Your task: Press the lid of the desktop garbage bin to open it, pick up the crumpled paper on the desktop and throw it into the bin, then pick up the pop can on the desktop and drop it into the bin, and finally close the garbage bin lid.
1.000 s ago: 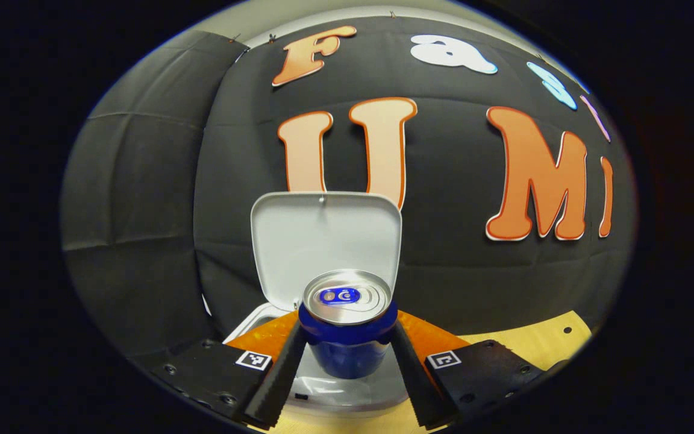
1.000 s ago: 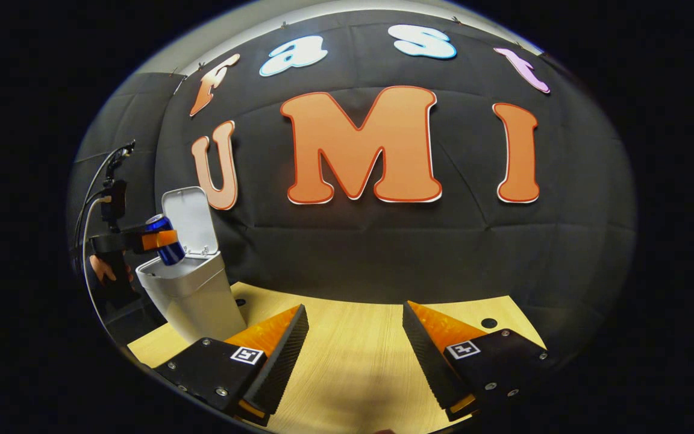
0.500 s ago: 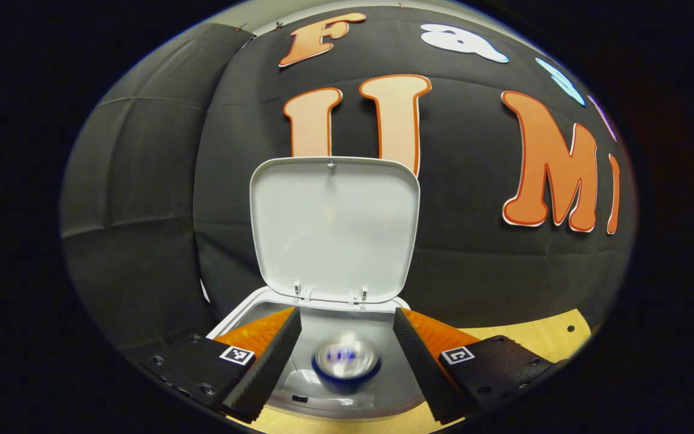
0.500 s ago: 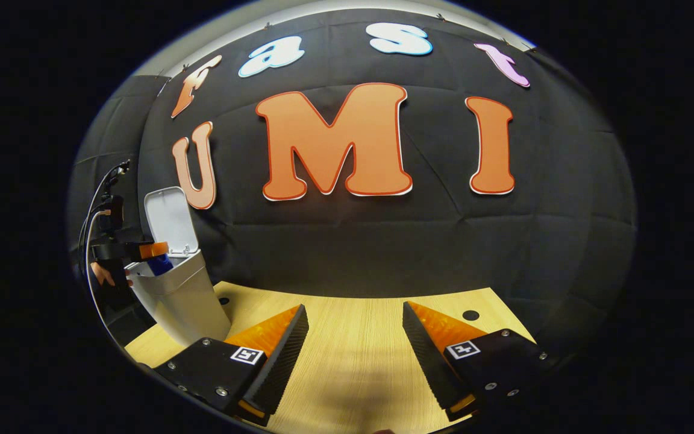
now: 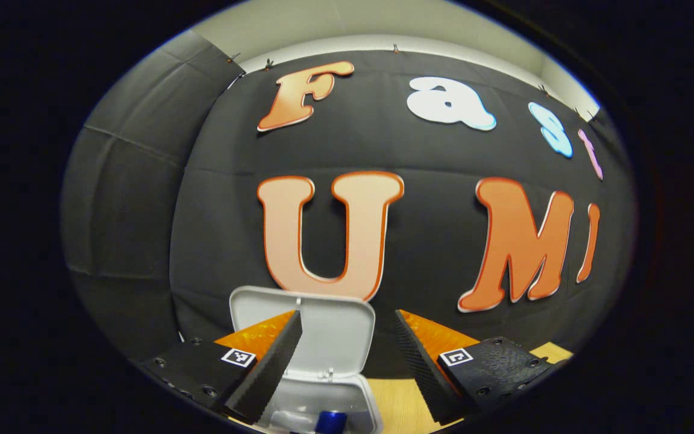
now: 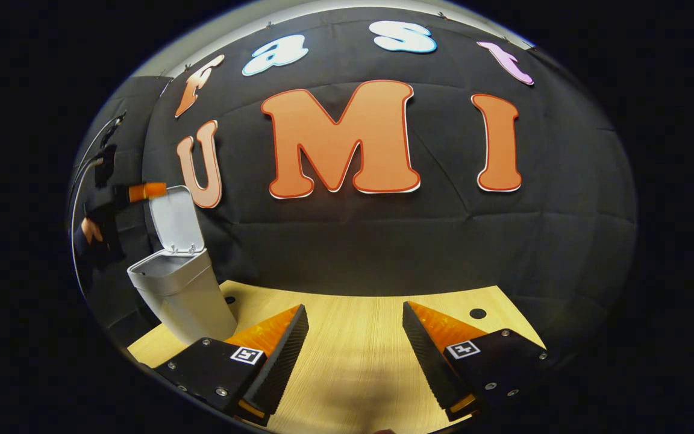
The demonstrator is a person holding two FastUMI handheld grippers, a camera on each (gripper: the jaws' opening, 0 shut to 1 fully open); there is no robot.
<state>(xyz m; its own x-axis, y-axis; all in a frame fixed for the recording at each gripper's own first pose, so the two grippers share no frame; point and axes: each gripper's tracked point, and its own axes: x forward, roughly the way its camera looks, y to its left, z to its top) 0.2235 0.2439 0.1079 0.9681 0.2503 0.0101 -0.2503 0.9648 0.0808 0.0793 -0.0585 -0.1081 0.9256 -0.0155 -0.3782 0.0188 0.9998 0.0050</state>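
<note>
Can (image 5: 330, 422) lies inside the open bin (image 5: 323, 392), below the left gripper (image 5: 347, 346), whose jaws gape empty; right gripper (image 6: 353, 343) likewise spread over the table (image 6: 353, 374).

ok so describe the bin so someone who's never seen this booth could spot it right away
Start at the light wooden tabletop in front of the black cloth wall, in the right gripper view, and look to its far left corner. There stands the pale grey plastic desktop bin, tapering toward its base. Its hinged lid stands upright and open, and it is the one tall object standing on the table.
</note>
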